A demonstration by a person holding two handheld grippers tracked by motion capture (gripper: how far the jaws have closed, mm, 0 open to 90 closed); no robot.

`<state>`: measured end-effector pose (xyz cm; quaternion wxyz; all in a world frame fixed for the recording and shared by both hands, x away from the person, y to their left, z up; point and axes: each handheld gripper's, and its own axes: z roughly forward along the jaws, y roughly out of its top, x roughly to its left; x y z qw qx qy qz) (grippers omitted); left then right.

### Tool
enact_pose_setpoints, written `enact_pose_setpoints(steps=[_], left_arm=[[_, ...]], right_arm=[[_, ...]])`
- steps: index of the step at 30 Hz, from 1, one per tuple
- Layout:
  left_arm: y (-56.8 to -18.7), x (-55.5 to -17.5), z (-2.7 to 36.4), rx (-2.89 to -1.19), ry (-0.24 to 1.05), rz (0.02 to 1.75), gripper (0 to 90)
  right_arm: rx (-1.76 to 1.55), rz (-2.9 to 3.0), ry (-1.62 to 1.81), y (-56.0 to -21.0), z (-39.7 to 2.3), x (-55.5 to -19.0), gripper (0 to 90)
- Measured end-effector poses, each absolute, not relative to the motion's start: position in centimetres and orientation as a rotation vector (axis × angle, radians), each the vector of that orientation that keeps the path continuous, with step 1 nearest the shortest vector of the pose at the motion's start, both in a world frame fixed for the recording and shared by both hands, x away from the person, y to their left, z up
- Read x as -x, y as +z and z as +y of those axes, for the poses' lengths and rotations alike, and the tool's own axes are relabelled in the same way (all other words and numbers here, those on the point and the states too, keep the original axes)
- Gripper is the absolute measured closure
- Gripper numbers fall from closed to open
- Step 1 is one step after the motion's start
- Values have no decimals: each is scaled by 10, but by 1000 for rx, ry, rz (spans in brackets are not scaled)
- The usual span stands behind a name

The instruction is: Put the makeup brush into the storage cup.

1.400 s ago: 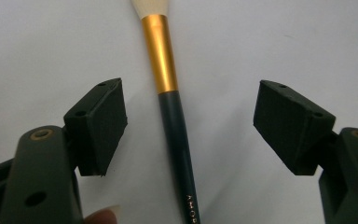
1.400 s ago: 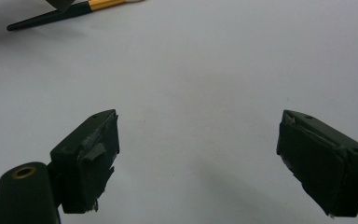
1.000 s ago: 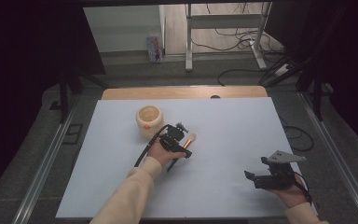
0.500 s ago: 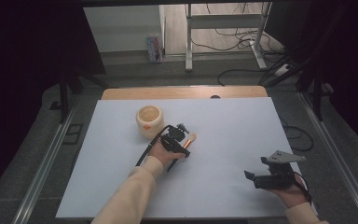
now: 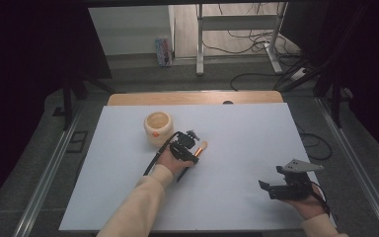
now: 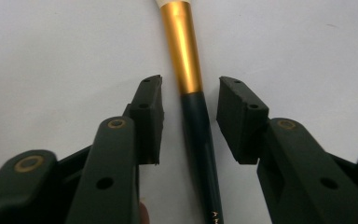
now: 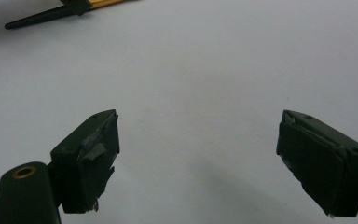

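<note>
While the white table lies broad under both our hands, we are at the grasping step: the left gripper is set down over the brush, which lies flat on the table just right of the cream cup, touching nothing else. Its jaws have just been closing, and the brush's dark handle runs between them where it meets the gold ferrule, yet a strip of table shows on each side, so the pads are not pressing on it. We judge the pick-up begun but not secured. Our right gripper hovers well apart near the table's near right corner, jaws spread wide on nothing, with the brush far off at the top of its view. Next we would need to close the left jaws squarely on the handle, keeping it centred so the round shaft does not roll out, before lifting.
</note>
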<state>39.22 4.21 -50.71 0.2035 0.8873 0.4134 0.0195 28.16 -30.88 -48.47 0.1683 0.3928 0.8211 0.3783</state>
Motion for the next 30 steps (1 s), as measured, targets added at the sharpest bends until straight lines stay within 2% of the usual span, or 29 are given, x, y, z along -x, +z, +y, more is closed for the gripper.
enact_pose_setpoints(steps=[5,11,30], left_arm=[[-506,-390,37,-2528,121,1114,677],[-505,-389,31,-2559,125,1098,770],[-498,-385,21,-2582,159,1058,783]], right_arm=[[-1116,2337,1072,-485,-309,-282,133],[-1118,2336,1073,-485,-309,-282,133],[-1120,2333,1075,-485,-310,-282,132]])
